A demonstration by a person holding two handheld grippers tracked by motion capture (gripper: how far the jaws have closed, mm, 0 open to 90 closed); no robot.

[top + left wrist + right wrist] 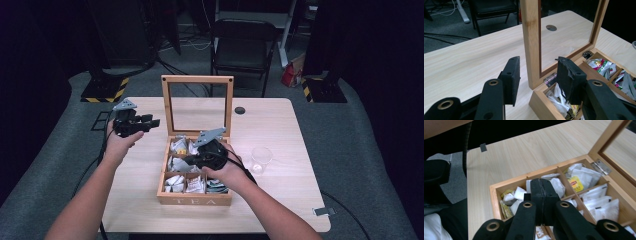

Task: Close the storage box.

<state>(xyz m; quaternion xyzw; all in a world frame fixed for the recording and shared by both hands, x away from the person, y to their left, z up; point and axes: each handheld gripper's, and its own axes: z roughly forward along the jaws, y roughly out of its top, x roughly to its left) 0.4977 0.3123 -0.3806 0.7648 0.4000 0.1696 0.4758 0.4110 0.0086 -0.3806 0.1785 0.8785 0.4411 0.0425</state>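
Observation:
A wooden tea box (pixel 195 201) stands open mid-table, its glass-paned lid (pixel 166 105) upright at the back. Its compartments hold several tea bags (pixel 596 200), one with a yellow label (pixel 576 183). My right gripper (pixel 195 159) hangs over the box's middle compartments. In the right gripper view the right gripper (pixel 544 185) is shut, pads pressed flat together, and I see nothing between them. My left gripper (pixel 152 120) is held above the table left of the lid. In the left gripper view the left gripper (pixel 540 80) is open and empty, with the lid's wooden frame (pixel 531 42) beyond it.
A clear plastic cup (pixel 261 159) stands on the table right of the box. A round cable hole (pixel 240 110) sits near the table's back edge. A small grey clip (pixel 322 211) lies at the front right corner. A black chair (pixel 243 47) stands behind the table.

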